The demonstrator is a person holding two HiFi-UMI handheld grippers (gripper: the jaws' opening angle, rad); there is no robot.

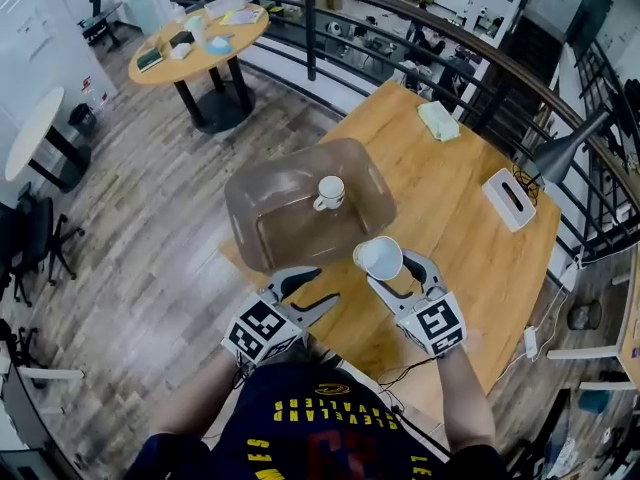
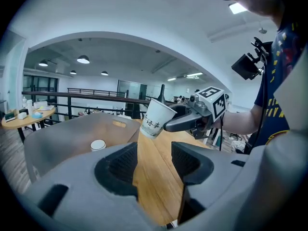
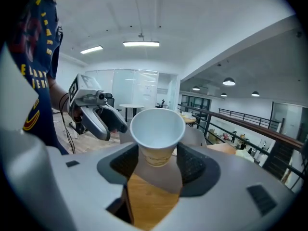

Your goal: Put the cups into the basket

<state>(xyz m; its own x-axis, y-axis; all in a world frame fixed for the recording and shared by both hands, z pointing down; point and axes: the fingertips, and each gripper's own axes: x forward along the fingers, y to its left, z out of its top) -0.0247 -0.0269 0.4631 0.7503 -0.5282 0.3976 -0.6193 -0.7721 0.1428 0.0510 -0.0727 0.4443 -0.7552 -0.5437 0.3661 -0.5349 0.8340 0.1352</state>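
**Paper cup gripped over the worktop, one mug in the basket**

We see the right gripper (image 3: 157,165) with its jaws spread wide and closed on a white paper cup (image 3: 157,129). The pads press the cup's lower half from both sides. The cup is tilted, its open mouth turned back toward the person and its printed side facing the left gripper's camera. In the head view it hangs clear of the wooden worktop (image 1: 470,248), just beside the near right corner of the basket (image 1: 243,208) and not inside it.

The left gripper (image 2: 154,162) has its jaws apart with nothing between them; only bare wood shows through the gap. It hovers near the basket's near edge, close beside the right gripper without touching it.

The basket is a brownish translucent tub standing at the left end of the worktop. A white mug (image 1: 330,192) stands upright on its floor, handle to the left in the head view.

Farther along the worktop we find a folded pale cloth (image 1: 438,120) and a white tissue box (image 1: 510,198), well apart from the basket.
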